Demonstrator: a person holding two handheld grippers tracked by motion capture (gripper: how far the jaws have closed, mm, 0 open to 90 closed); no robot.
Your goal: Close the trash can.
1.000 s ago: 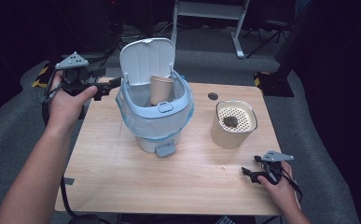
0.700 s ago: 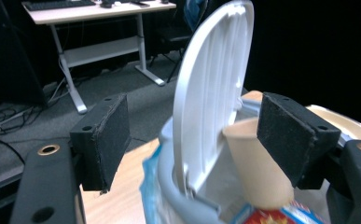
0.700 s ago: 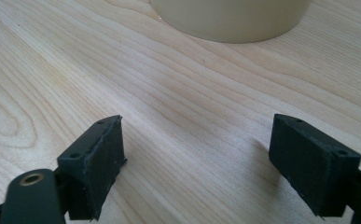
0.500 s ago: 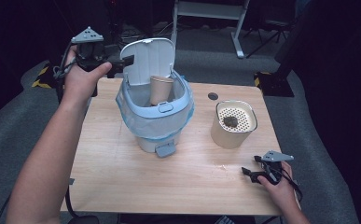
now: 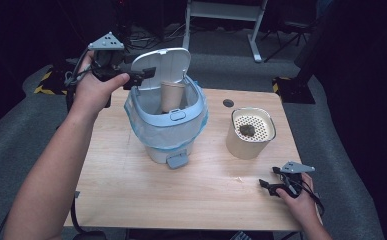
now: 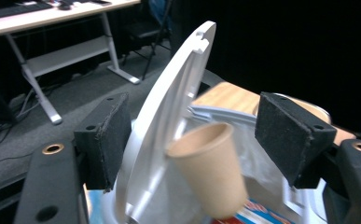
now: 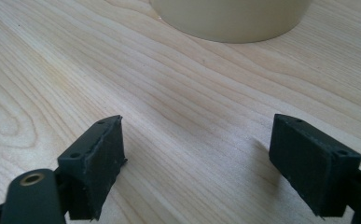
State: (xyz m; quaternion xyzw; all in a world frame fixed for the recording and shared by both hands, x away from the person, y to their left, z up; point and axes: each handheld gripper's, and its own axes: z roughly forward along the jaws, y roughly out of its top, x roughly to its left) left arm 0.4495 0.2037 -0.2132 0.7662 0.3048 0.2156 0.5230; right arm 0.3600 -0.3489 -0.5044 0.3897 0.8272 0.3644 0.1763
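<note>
One raised lid point(image 5: 162, 65) on the bin point(image 5: 168, 127), bench centre. Left hand-held gripper point(image 5: 146, 75) spread, straddling its edge, no pinch. Thin stiff plastic, hinged, probably light; grip the rim. Right hand-held gripper point(image 5: 267, 184) spread, idle.

Cream canister point(image 5: 250, 142) w/ perforated top, dark lump point(image 5: 246, 130) on it: just ahead of right jaws, centred btwn them. Wood table point(image 5: 131, 190) under right jaws. White desk frame point(image 6: 52, 51) far beyond left jaws, off to their left, on grey carpet point(image 6: 38, 135).
</note>
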